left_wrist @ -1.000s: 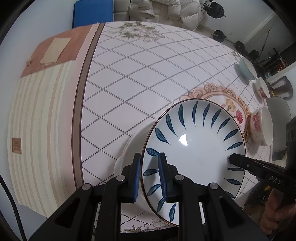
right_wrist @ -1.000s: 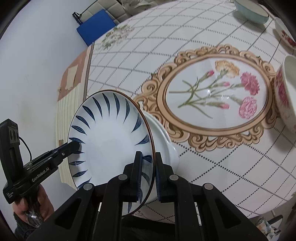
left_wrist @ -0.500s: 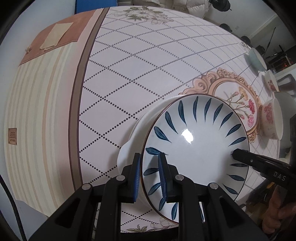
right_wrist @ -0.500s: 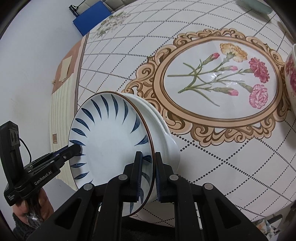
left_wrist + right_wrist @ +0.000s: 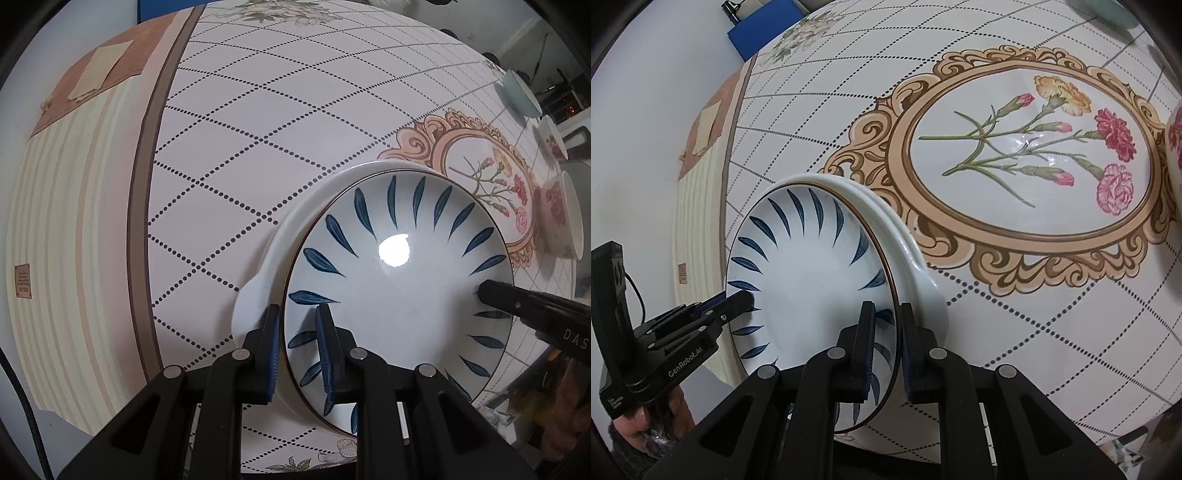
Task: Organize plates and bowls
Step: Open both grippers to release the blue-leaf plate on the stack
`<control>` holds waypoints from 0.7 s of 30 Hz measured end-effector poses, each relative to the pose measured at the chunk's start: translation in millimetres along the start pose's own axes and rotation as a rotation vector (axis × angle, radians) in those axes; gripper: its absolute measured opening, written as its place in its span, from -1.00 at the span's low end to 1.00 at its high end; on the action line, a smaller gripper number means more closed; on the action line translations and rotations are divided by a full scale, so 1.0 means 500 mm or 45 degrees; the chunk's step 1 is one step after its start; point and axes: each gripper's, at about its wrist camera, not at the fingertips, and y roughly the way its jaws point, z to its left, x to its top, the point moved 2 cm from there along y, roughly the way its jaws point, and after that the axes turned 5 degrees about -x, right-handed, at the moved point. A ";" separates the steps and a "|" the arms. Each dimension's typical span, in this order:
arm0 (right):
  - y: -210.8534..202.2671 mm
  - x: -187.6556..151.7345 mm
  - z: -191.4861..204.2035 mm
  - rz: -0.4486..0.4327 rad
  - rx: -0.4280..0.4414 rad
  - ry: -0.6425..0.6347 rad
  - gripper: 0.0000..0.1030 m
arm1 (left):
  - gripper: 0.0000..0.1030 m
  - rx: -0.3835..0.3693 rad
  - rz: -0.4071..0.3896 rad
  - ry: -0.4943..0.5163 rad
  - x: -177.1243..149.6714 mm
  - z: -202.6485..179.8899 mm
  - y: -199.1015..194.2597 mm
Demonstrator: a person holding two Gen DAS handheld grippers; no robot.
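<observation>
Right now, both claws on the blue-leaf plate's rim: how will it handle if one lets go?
The blue-leaf plate looks glazed, with a bright glare spot, so probably slippery. The left claw and right claw pinch only its thin rim at opposite edges, so with one released it would likely tilt. It looks rigid ceramic, so a knock on the white dish below may chip it.

A tablecloth (image 5: pixel 1015 295) with a dotted diamond grid and a gilt-framed carnation medallion (image 5: pixel 1030 147) covered the table; a blue folder (image 5: pixel 757 33) lay beyond.
</observation>
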 end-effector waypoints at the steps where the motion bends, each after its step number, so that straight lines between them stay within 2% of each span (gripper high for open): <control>1: 0.003 0.001 -0.001 0.004 0.007 0.004 -0.72 | -0.69 0.009 -0.001 0.003 0.000 -0.001 -0.001; 5: 0.006 -0.001 0.005 0.008 -0.012 -0.005 -0.65 | -0.68 0.021 0.027 0.004 0.005 -0.006 0.002; 13: 0.010 -0.002 0.022 0.084 -0.078 0.002 -0.63 | -0.64 0.051 0.133 -0.021 0.020 -0.015 0.011; 21: 0.002 0.001 0.051 0.123 -0.209 -0.046 -0.63 | -0.65 0.134 0.181 0.013 0.023 -0.037 0.022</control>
